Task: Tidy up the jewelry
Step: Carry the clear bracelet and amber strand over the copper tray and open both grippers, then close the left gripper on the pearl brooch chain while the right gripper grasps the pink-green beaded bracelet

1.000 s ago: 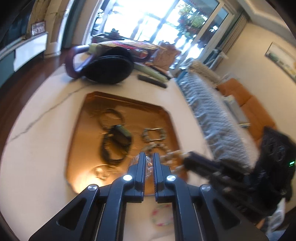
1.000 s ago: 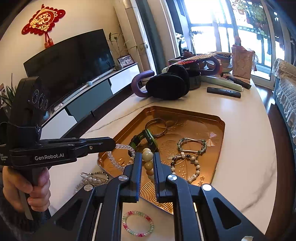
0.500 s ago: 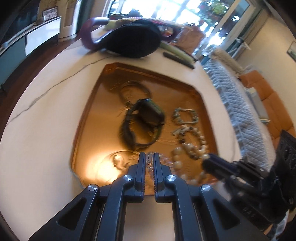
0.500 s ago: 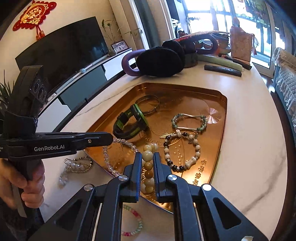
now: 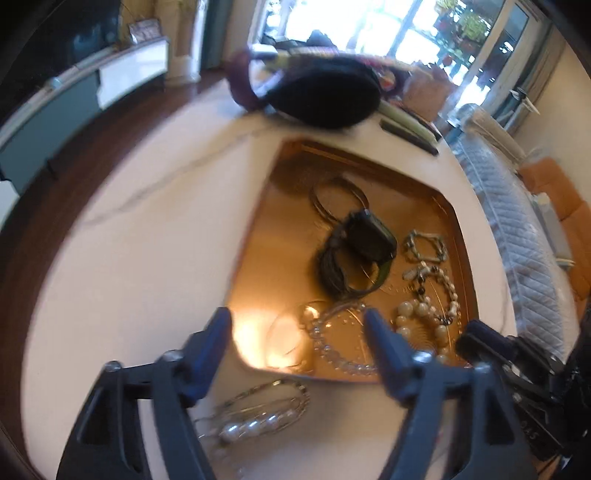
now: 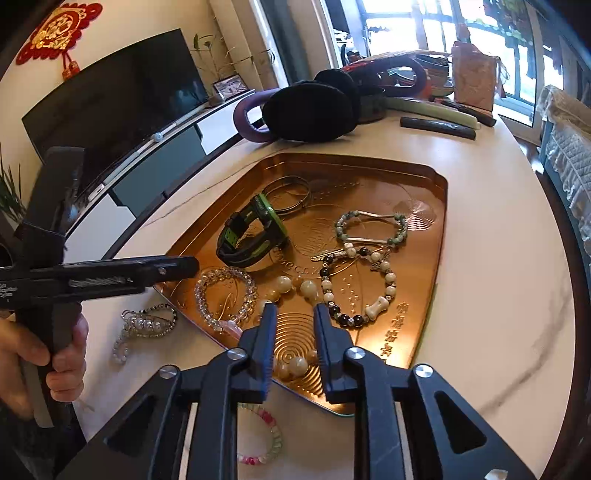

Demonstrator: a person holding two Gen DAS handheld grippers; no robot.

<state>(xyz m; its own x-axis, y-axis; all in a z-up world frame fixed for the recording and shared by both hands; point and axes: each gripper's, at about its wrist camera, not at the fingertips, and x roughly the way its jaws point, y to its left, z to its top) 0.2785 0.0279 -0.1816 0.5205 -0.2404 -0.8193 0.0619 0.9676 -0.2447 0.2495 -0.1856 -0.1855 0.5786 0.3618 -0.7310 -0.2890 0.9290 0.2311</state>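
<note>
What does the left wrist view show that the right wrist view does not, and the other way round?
Only the left wrist view shows the quilted grey sofa cover and the orange cushions. Only the right wrist view shows the red wall ornament, the hand that holds the left tongs, and the pink-and-white bead bracelet on the table by the tray's near edge. Both show the copper tray, the green-and-black watch, the clear crystal bracelet, the cream bead bracelet and the pearl piece lying off the tray. Both tongs are opening with nothing between them.
</note>
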